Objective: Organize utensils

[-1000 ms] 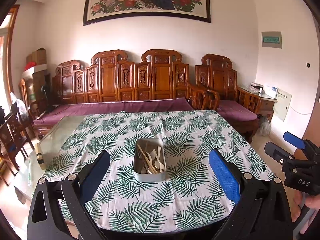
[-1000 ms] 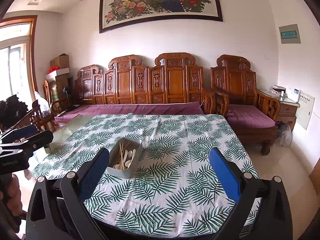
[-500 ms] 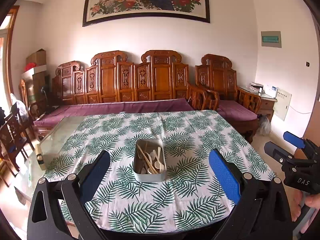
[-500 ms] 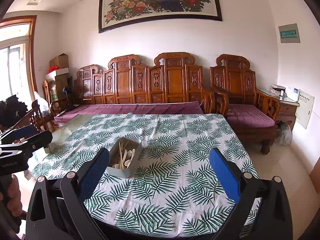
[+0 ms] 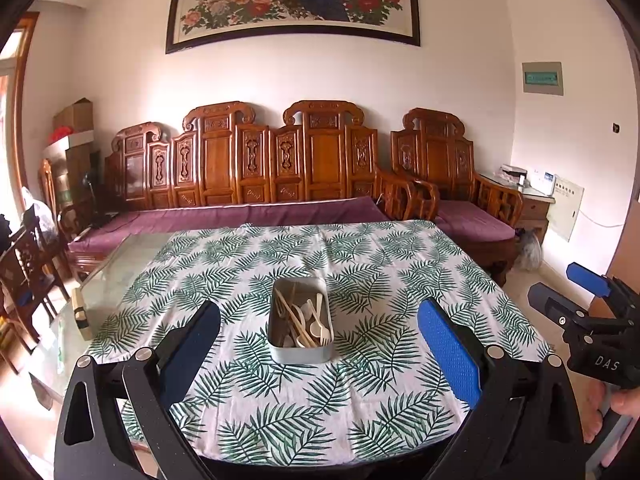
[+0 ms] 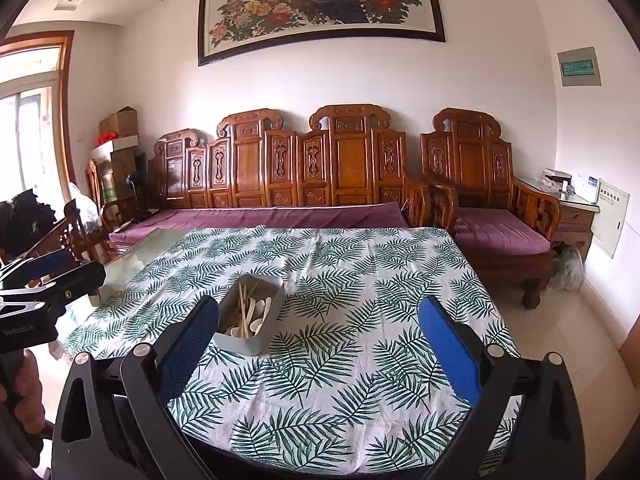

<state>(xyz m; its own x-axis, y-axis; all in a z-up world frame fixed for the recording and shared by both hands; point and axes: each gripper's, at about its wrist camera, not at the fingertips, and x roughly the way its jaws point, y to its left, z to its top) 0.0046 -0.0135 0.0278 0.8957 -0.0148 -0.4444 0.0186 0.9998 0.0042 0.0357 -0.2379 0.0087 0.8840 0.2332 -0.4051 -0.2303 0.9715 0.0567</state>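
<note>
Left wrist view: the left gripper (image 5: pixel 318 350) is held with its blue-padded fingers spread wide and nothing between them, above the near edge of a table (image 5: pixel 120 264) covered by a leaf-print cloth (image 5: pixel 400 280). A metal tin (image 5: pixel 300 354) stands on the cloth straight ahead of this gripper, centred in the gap between the fingers, its long axis running away from the camera. Inside it, pale spoons (image 5: pixel 316 326), a fork and wooden chopsticks (image 5: pixel 294 316) lie jumbled, mostly lengthwise. Right wrist view: the right gripper (image 6: pixel 318 350) is likewise spread and empty, and here the tin (image 6: pixel 250 344) sits ahead and to the left, partly behind the left finger (image 6: pixel 188 348), so the left gripper lines up better with it. All utensils in sight lie together in the tin; this fits either a mixed lot awaiting sorting or a gathered set already put away, and the views do not settle which
</note>
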